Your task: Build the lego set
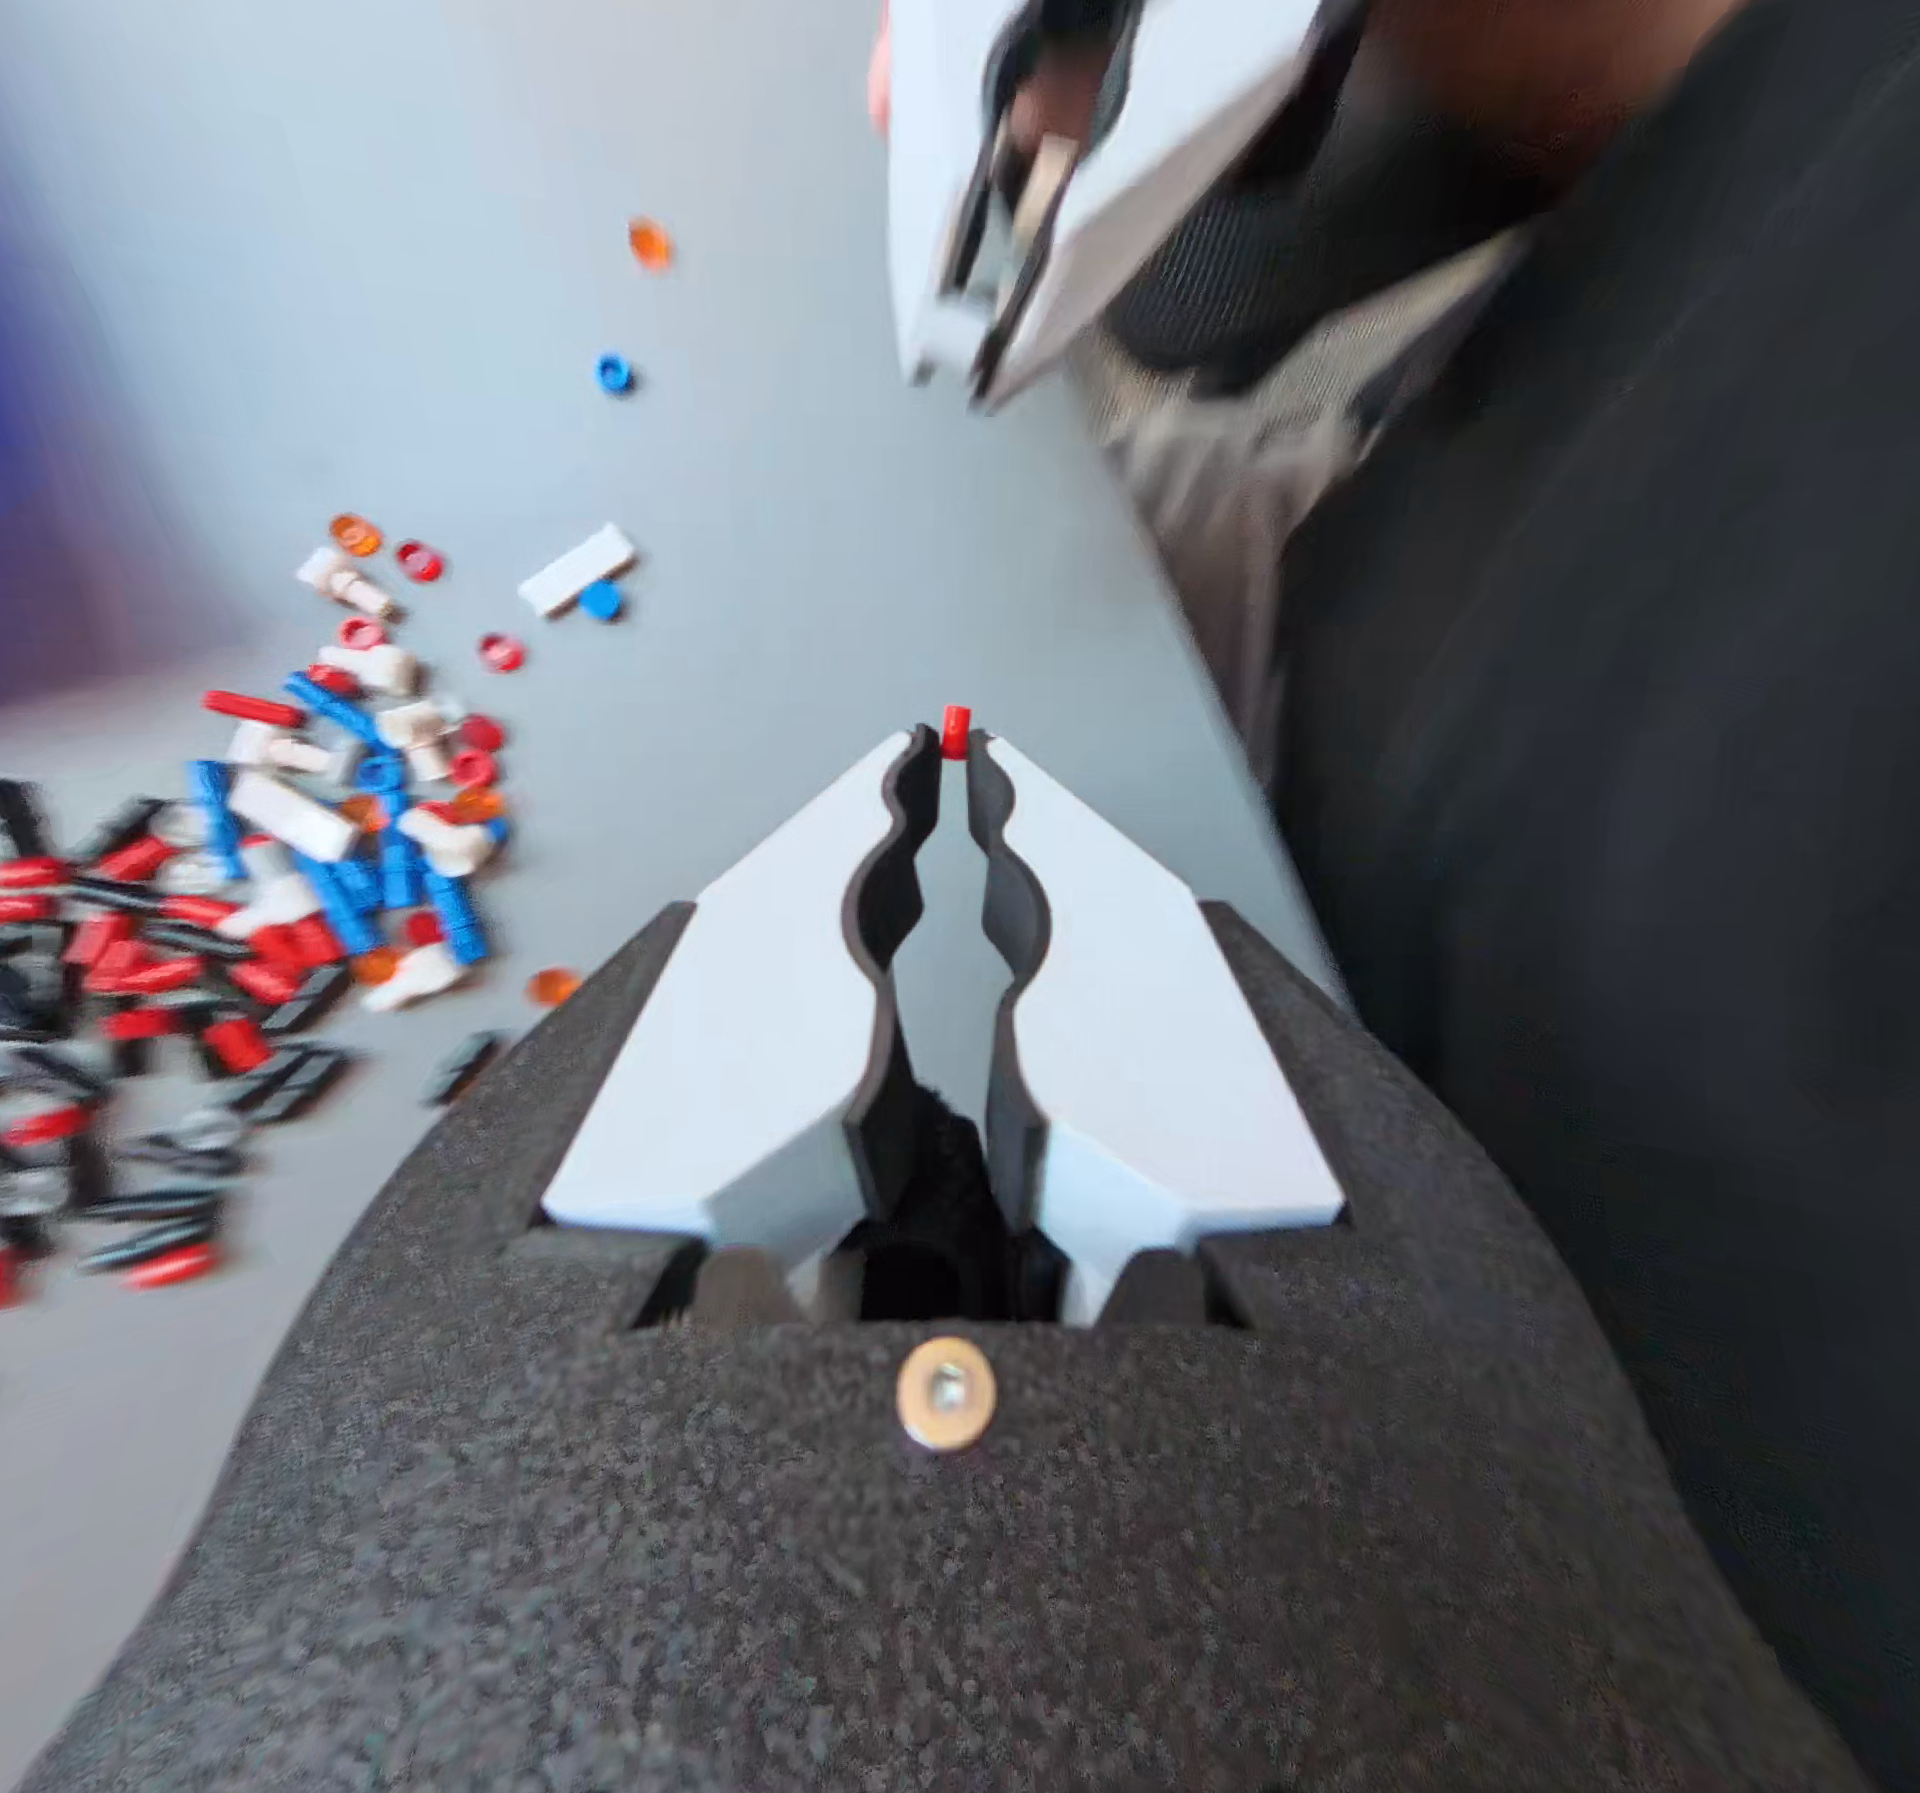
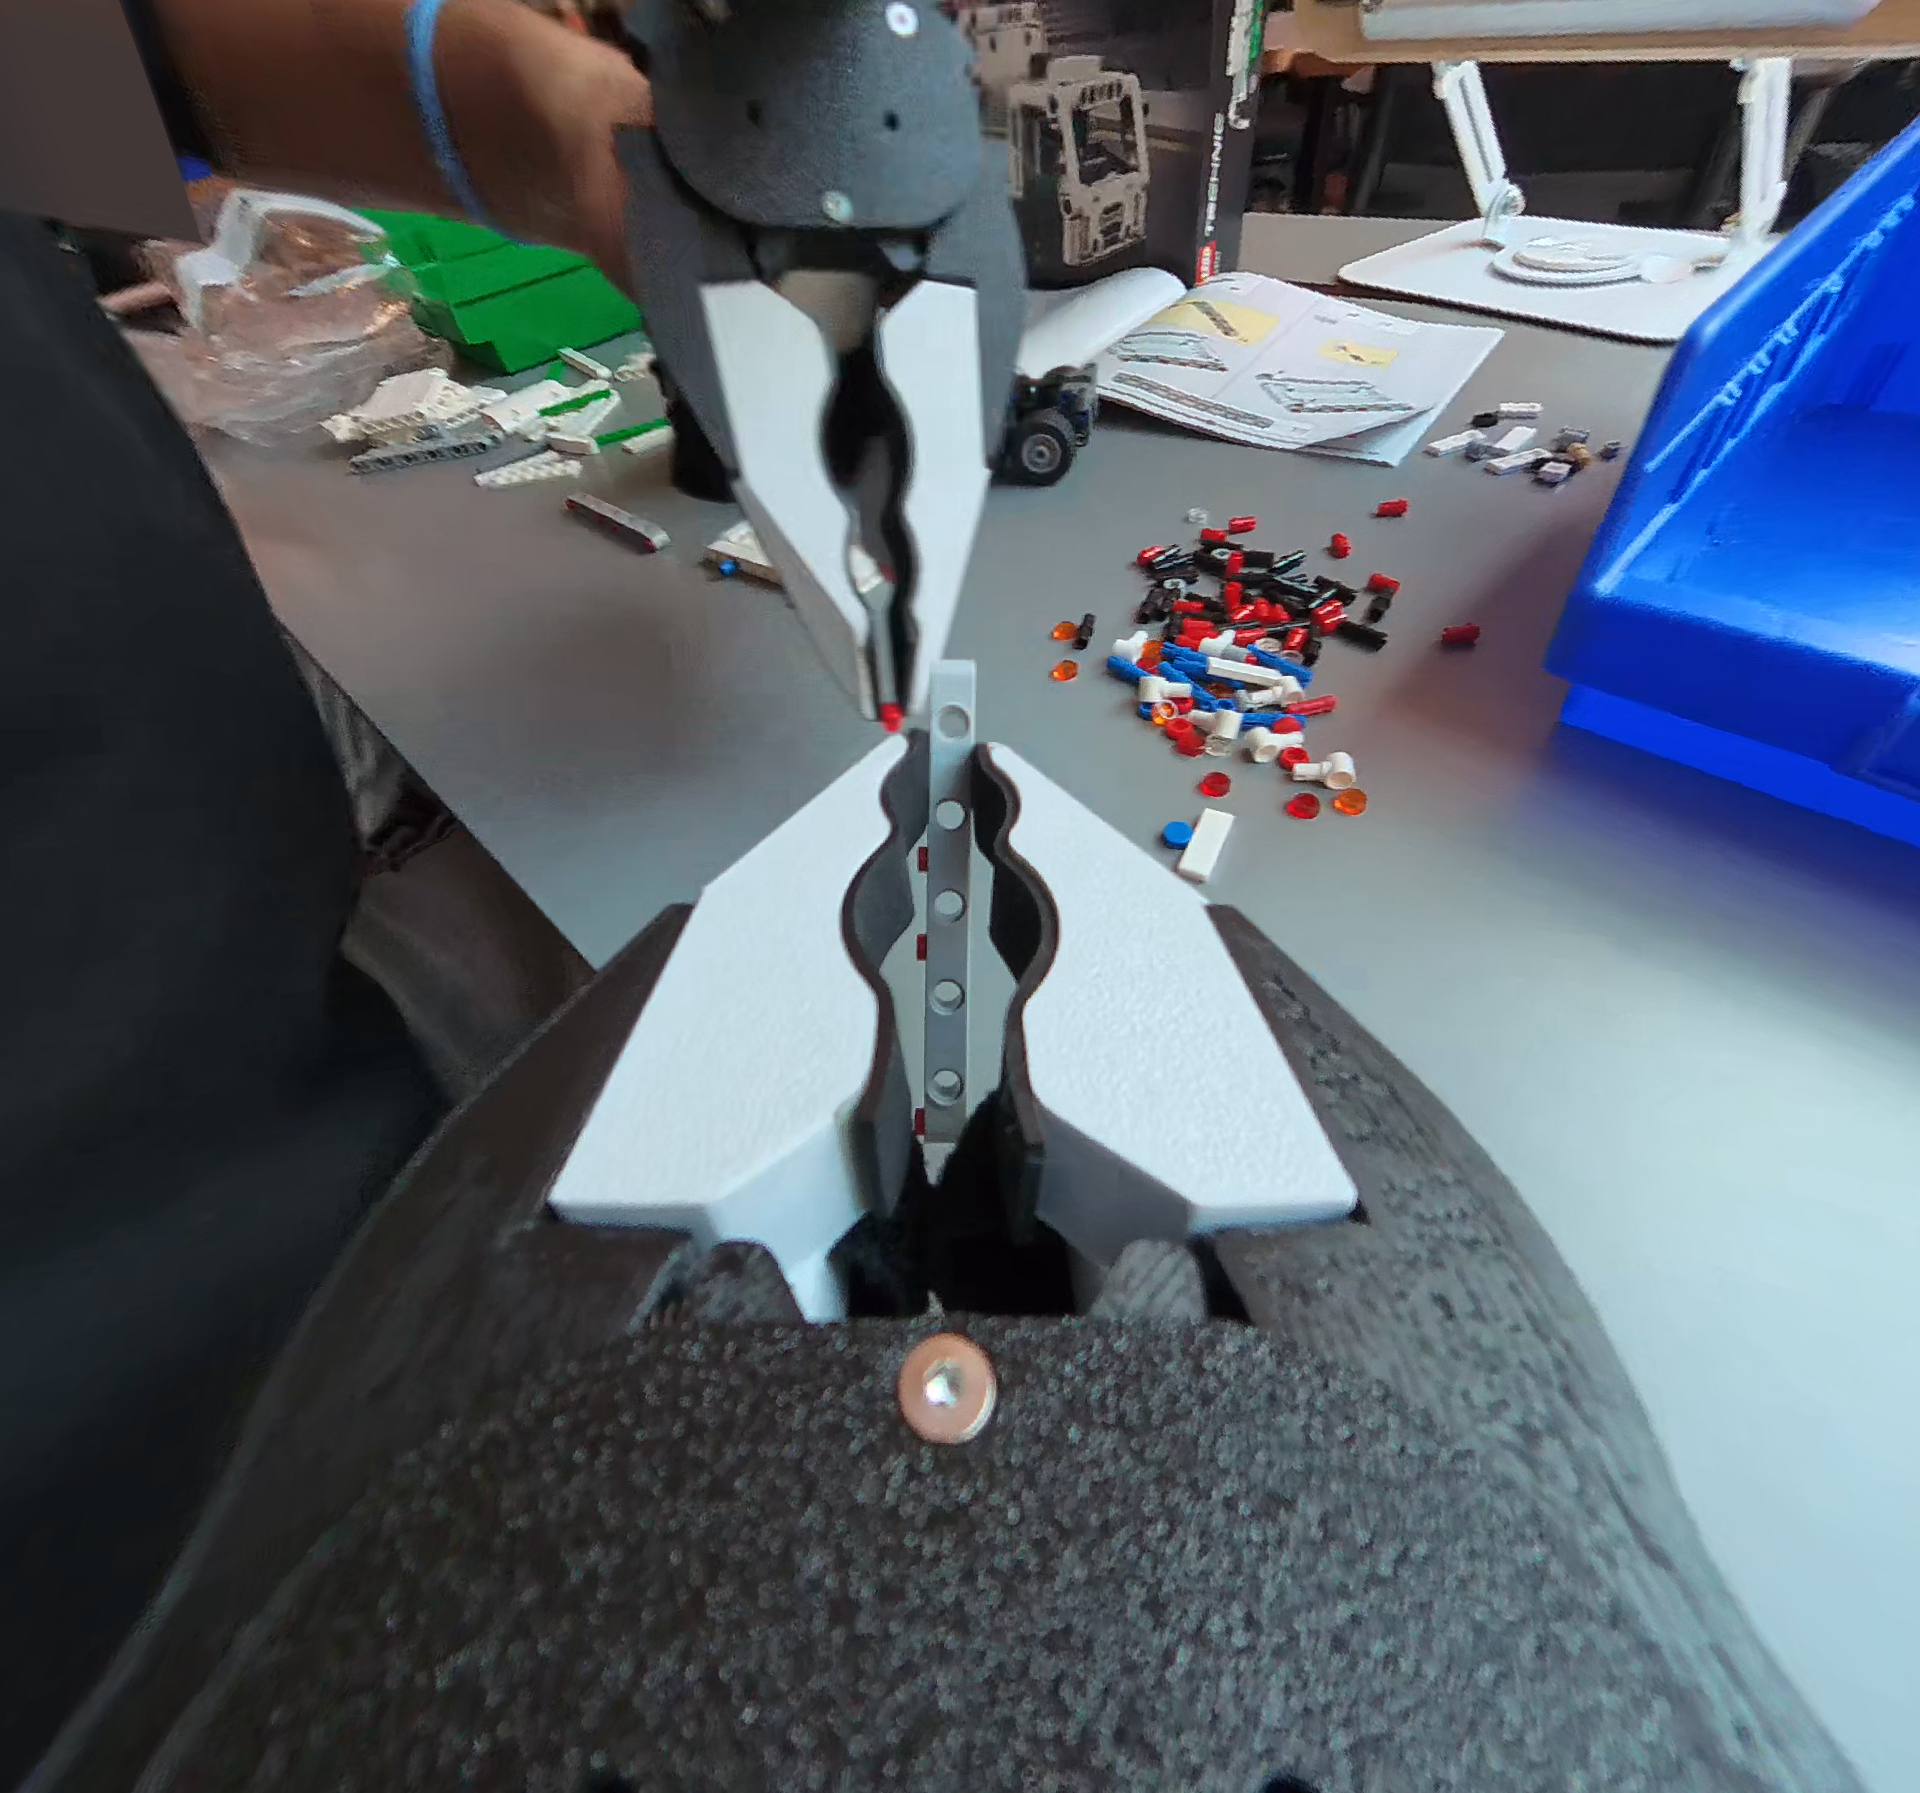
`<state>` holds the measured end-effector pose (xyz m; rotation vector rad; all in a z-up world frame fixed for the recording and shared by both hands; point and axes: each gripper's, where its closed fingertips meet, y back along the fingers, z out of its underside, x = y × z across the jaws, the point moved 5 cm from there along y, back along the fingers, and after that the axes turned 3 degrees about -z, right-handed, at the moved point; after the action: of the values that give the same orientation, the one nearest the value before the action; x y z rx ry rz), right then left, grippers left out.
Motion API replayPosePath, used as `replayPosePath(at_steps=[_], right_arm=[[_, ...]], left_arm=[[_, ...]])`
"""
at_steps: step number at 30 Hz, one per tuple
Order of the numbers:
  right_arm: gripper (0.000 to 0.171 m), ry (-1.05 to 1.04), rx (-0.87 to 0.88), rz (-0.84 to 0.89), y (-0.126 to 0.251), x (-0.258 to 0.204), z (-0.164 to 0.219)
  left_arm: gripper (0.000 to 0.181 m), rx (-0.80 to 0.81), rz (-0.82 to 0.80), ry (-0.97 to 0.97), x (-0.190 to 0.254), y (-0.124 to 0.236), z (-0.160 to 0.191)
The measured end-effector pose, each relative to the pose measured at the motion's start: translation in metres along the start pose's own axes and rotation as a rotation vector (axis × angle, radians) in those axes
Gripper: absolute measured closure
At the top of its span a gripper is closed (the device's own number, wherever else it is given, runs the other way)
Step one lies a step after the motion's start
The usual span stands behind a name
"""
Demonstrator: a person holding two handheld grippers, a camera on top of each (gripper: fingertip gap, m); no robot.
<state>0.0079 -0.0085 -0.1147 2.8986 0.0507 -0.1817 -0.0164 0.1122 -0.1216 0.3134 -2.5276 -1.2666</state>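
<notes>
My left gripper is shut on a small red pin at its fingertips. It also shows in the right wrist view, pointing down with the red pin at its tip. My right gripper is shut on a long grey beam with holes, which has small red pins along its left side. The red pin is just left of the beam's top end. In the left wrist view the right gripper is blurred at the top.
A pile of red, black, blue and white pieces lies on the grey table, also in the left wrist view. A blue bin stands at right. An instruction booklet, the set's box, white and green parts and a wheeled assembly are behind.
</notes>
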Motion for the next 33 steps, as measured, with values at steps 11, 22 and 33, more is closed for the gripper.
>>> replayPosePath(at_steps=[11,22,33], right_arm=[[0.165,0.457,-0.202,0.181,-0.066,-0.024,-0.009],[0.165,0.584,-0.267,0.159,-0.094,-0.041,0.005],[0.165,0.515,-0.304,0.118,-0.096,-0.043,0.005]], left_arm=[[0.178,0.712,-0.094,0.605,0.024,0.014,0.03],[0.178,0.775,-0.098,0.757,0.033,0.022,0.064],[0.178,0.73,-0.077,0.787,0.032,0.017,0.067]])
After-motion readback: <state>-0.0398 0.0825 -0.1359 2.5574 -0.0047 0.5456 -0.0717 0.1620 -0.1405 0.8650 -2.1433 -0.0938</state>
